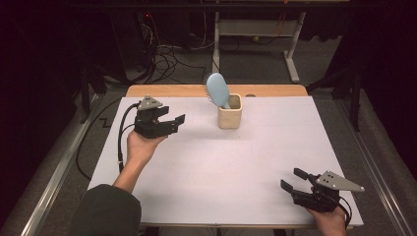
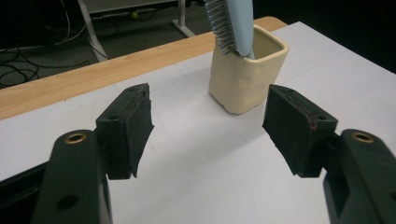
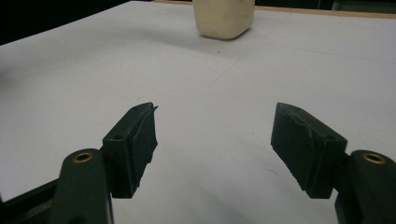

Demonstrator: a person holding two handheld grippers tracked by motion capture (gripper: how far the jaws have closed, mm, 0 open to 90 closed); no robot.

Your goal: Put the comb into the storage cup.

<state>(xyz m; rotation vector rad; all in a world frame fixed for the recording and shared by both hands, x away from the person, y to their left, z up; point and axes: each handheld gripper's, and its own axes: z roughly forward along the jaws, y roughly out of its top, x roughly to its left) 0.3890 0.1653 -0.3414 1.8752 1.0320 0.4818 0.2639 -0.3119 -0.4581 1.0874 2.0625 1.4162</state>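
A: Where's the hairbrush (image 1: pixel 217 89) sitting?

B: It's standing handle-down in the cream cup (image 1: pixel 229 117), head sticking out the top and leaning left and away. The cup is sitting on the white table top (image 1: pixel 221 167), far side, a bit right of centre, close to the wooden edge strip (image 1: pixel 167 91).

A: Left gripper (image 1: pixel 173 123)?

B: It's hovering over the far left of the table, pointing right toward the cup, well apart from it. Its jaws are standing apart with nothing between them. In the left gripper view the cup (image 2: pixel 246 74) is sitting past the gap, slightly right, with the brush bristles (image 2: pixel 223 25) facing left.

A: Right gripper (image 1: pixel 294 179)?

B: It's sitting at the near right corner, pointing left and away. Its jaws are spread wide, nothing in them, only bare table under the pads. In the right gripper view the cup's base (image 3: pixel 224 18) is showing at the top edge, well off.

A: Anything touching the cup or brush?

B: Neither gripper is touching either one.
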